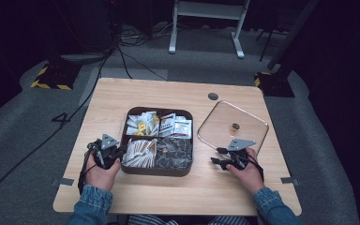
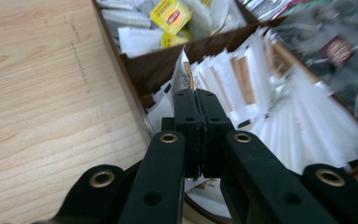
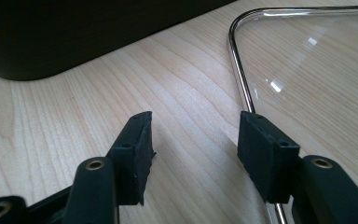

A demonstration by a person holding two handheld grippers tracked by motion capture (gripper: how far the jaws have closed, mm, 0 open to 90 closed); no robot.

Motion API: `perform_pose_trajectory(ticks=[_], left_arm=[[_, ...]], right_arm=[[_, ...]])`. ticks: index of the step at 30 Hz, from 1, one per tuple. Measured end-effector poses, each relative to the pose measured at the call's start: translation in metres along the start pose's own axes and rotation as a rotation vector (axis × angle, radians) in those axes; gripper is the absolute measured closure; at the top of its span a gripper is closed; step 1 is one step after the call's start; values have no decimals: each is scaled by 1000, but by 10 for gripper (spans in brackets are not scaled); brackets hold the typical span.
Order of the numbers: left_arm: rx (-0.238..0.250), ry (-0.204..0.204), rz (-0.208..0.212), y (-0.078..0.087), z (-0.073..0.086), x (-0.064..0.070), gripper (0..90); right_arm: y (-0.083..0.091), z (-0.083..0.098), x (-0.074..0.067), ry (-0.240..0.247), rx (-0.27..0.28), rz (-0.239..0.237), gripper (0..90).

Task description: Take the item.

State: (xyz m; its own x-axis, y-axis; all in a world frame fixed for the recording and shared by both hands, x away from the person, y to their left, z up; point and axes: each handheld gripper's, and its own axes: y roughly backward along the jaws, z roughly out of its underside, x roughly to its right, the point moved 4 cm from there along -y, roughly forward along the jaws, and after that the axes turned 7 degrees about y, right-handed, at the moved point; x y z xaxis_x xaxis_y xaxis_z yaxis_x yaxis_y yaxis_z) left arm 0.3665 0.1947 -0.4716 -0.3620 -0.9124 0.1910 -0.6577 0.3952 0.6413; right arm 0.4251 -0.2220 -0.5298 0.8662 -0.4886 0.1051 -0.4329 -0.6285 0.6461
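A dark brown rounded-square compartment tray (image 1: 157,169) sat mid-table on the light wooden table (image 1: 178,192), packed w/ sachets. The left gripper (image 2: 196,100) was at the tray's 9 o'clock edge, jaws pressed together on a white paper sachet (image 2: 182,74) standing up from the near-left compartment full of white-and-brown stick packets (image 2: 261,93). Yellow tea-bag packets (image 2: 170,16) lay in the compartment at 12 o'clock from it. The right gripper (image 3: 193,140) hovered low over bare wood, jaws wide apart, holding nothing, at the 7 o'clock corner of the clear glass lid w/ metal rim (image 3: 240,74), which lay flat at the tray's 3 o'clock.
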Motion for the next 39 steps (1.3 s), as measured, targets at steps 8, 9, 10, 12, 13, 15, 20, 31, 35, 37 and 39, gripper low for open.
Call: perform_pose_trajectory(ticks=[8,9,10,12,13,15,20,31,35,37,39], left_arm=[[48,34,109,13,-7,9,887],[49,33,121,14,-8,11,888],[58,31,129,16,-9,12,888],[62,29,147,19,-11,16,888],[66,29,154,20,-12,18,888],[70,29,171,22,-13,21,888],[84,18,207,27,-17,31,888],[89,-56,223,36,-21,56,888],[84,-68,239,37,-21,64,888],[81,-69,249,36,-21,67,888],[77,-75,257,37,-21,70,888]], right_arm=[[0,0,0,0,0,0,457],[0,0,0,0,0,0,457],[0,0,0,0,0,-1,457],[0,0,0,0,0,0,457],[0,0,0,0,0,0,457],[0,0,0,0,0,0,457],[0,0,0,0,0,0,457],[0,0,0,0,0,0,457],[0,0,0,0,0,0,457],[0,0,0,1,0,1,457],[0,0,0,0,0,1,457]])
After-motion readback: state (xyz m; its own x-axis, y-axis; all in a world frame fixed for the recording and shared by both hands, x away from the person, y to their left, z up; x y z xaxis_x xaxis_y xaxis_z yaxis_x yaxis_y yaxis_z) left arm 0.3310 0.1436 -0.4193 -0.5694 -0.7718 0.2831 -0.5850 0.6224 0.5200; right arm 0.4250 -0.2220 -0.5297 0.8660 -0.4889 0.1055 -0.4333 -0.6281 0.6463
